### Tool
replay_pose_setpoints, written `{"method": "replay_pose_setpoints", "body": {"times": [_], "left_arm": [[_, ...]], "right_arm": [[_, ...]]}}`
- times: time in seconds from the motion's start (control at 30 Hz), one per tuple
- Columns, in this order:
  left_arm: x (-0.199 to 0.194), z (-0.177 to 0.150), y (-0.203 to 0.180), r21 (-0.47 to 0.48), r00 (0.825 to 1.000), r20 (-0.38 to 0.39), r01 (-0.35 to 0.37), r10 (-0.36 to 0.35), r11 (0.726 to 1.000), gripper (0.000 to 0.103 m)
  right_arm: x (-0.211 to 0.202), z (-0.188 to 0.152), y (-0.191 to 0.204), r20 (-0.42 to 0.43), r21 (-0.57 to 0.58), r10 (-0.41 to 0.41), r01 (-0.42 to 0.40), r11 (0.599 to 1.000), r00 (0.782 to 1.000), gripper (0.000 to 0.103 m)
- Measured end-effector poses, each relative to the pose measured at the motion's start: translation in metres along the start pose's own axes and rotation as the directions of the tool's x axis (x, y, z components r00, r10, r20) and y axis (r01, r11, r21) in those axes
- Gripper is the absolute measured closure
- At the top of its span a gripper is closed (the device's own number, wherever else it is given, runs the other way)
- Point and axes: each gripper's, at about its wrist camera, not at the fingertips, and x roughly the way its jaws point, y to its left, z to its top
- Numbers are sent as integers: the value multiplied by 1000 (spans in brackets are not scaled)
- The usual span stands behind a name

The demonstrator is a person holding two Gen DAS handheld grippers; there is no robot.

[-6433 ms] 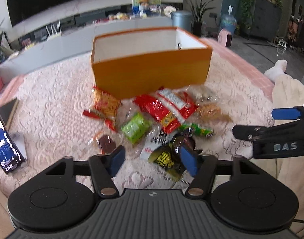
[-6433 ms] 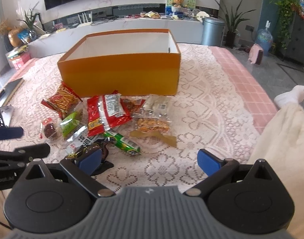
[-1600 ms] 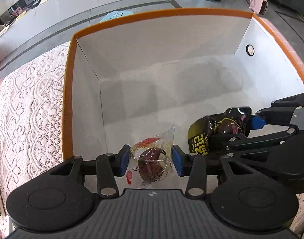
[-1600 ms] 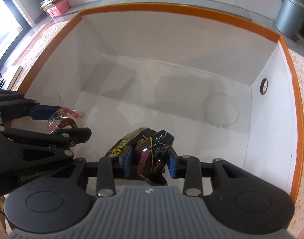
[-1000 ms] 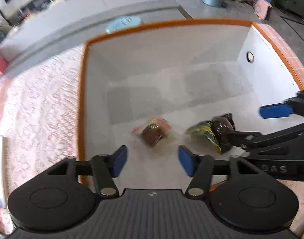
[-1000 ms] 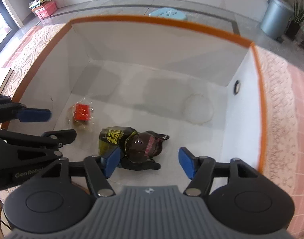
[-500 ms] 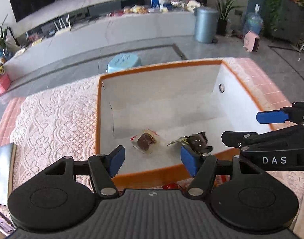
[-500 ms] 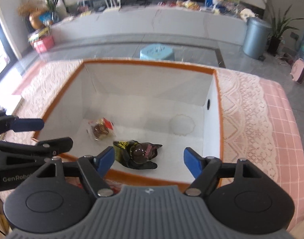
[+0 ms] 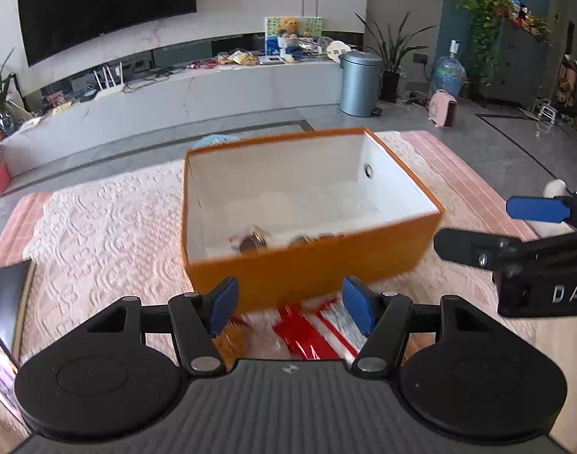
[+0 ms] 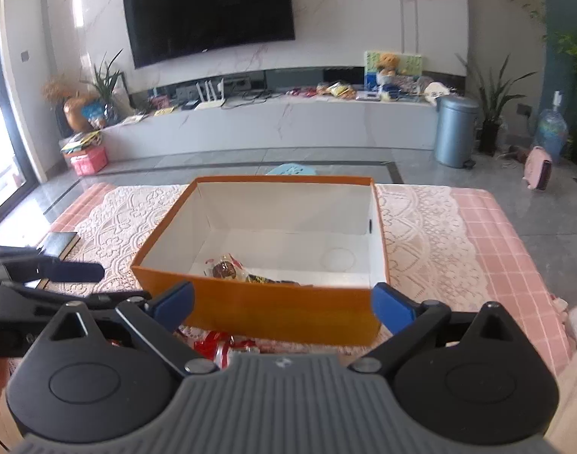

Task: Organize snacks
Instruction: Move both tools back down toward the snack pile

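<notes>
An orange box with white inside stands on the lace tablecloth; it also shows in the right wrist view. Inside, near its front wall, lie a clear-wrapped brown snack and a dark yellow-printed packet; both look blurred in the left wrist view. My left gripper is open and empty, in front of the box. My right gripper is open and empty, also in front of the box. Red snack packets lie below the grippers, partly hidden.
A dark tablet or book lies at the table's left edge. The pink-checked table edge runs along the right. A TV unit, bin and plants stand across the room.
Both grippers pulled back and up from the box, open and empty. The two snacks they dropped stay inside the box. The loose packets in front of the box come back into view.
</notes>
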Motion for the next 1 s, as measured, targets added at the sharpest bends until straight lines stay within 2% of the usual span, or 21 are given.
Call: {"method": "replay_pose_setpoints", "body": {"times": [0.3, 0.47, 0.57, 0.7, 0.77, 1.0], "left_arm": [[-14, -45, 6, -39, 1000, -13, 3, -4, 999, 29], [-20, -71, 10, -65, 999, 20, 32, -31, 997, 31], [-21, -90, 10, -83, 998, 47, 52, -48, 995, 31], [-6, -104, 12, -48, 990, -24, 137, -138, 989, 31], [-1, -109, 11, -29, 983, -48, 174, -175, 984, 31], [17, -110, 13, 2, 985, -91, 150, -149, 989, 31]], "right_arm": [[-32, -60, 4, 50, 4, -33, 33, 999, 998, 4], [-34, -86, 1, 65, 23, -81, 80, 997, 995, 4], [-30, -98, -1, 32, 37, -70, 69, 997, 997, 5], [-17, -116, 2, -23, 8, -72, 73, 997, 997, 5], [-12, -123, 6, -41, -16, -68, 67, 998, 997, 10], [9, -142, 21, -101, -124, -22, 10, 992, 995, 18]]}}
